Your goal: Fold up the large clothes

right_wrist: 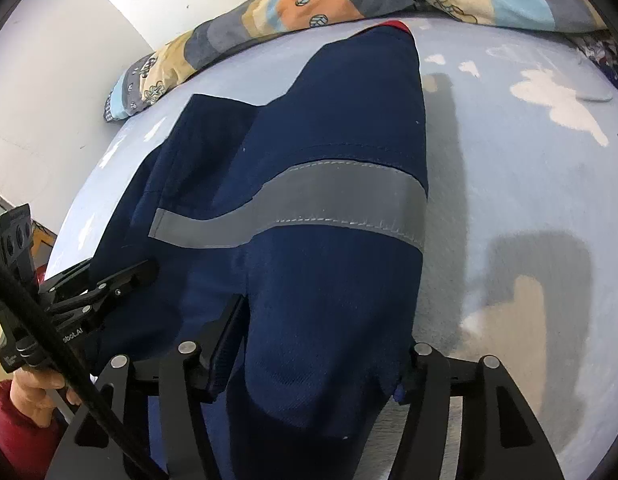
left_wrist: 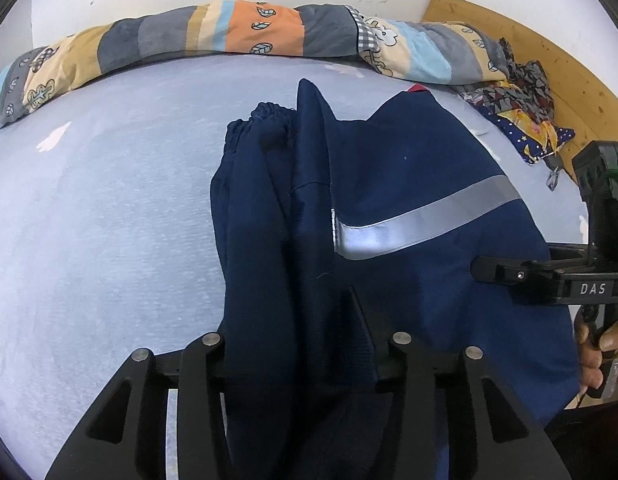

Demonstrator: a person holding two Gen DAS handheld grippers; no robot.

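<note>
Garment: navy work jacket with a grey reflective band lies on the pale blue bed, near edge toward the camera.
Fold so far: a sleeve with gathered cuff lies folded lengthwise over the body; the jacket looks narrowed into a long strip.
Left claw: jaws partly apart, fabric lying between them; whether the pads press it, I cannot tell.
Right claw: jaws standing wide, cloth draped between, apparently loose.
Left to do: judging by its length, crosswise folds remain.
Background: patterned quilt rolled along the wall.
</note>
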